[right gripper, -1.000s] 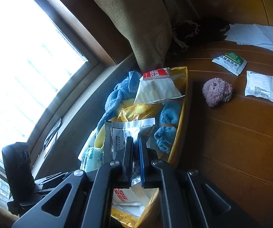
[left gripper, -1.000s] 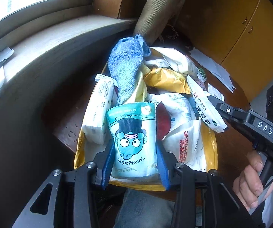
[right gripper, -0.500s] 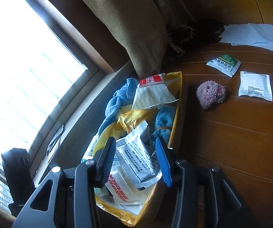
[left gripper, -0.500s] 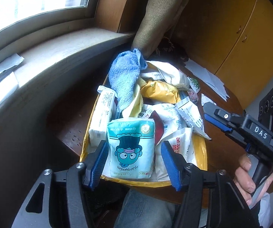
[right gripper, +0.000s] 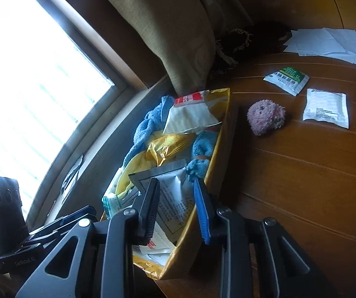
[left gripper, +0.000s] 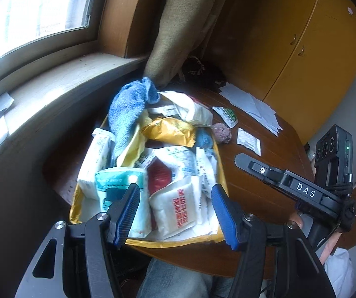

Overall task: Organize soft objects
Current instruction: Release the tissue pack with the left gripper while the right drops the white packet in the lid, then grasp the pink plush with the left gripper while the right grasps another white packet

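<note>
A yellow box (left gripper: 221, 173) (right gripper: 218, 149) on the wooden table holds a blue towel (left gripper: 125, 111) (right gripper: 148, 126), a teal tissue pack (left gripper: 114, 186), a silver-white sachet (right gripper: 170, 193) and several other soft packets. My left gripper (left gripper: 175, 211) is open and empty above the box's near end. My right gripper (right gripper: 176, 208) is open and empty over the box's near right edge. A pink fuzzy toy (right gripper: 264, 116) (left gripper: 221, 132), a green-white sachet (right gripper: 287, 79) and a white sachet (right gripper: 325, 108) lie on the table right of the box.
A window sill (left gripper: 41, 94) runs along the left. An olive curtain (right gripper: 178, 29) hangs behind the box. Loose papers (right gripper: 331, 44) lie at the far table edge. Yellow cabinets (left gripper: 314, 49) stand beyond. A person's knee (left gripper: 178, 280) is below the table.
Both grippers opened: the left let go of the teal tissue pack, the right let go of the silver-white sachet, both now lying in the box. Both grippers have drawn back.
</note>
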